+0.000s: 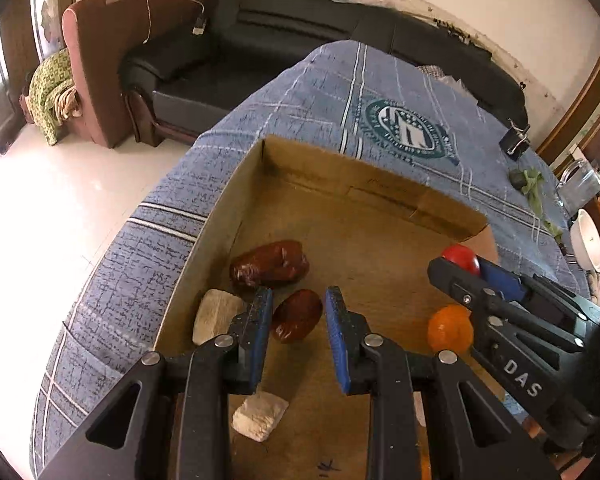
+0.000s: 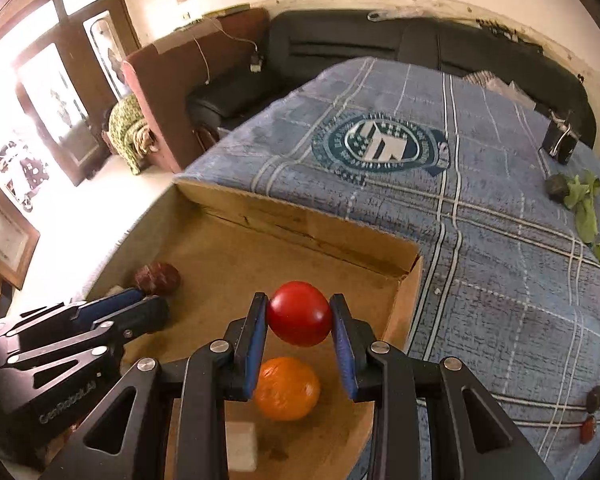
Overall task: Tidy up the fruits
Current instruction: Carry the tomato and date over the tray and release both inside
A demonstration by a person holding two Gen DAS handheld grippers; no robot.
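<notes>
A shallow cardboard box [image 1: 220,216] lies on a blue plaid cloth [image 1: 320,92]. My left gripper [image 1: 298,316] is open, its fingers on either side of a small dark red fruit [image 1: 297,316] on the box floor. A larger dark red fruit [image 1: 270,265] lies just beyond it. My right gripper [image 2: 299,314] is shut on a red round fruit [image 2: 299,313] and holds it above the box. An orange fruit [image 2: 287,388] lies on the box floor under it. The right gripper also shows in the left wrist view [image 1: 466,266].
Two pale beige blocks [image 1: 216,314] [image 1: 260,416] lie in the box near my left gripper. On the cloth are a black binder clip [image 2: 560,142], a dark lump with green leaves [image 2: 580,196] and small dark red fruits [image 2: 592,412]. A black sofa [image 1: 300,40] stands behind.
</notes>
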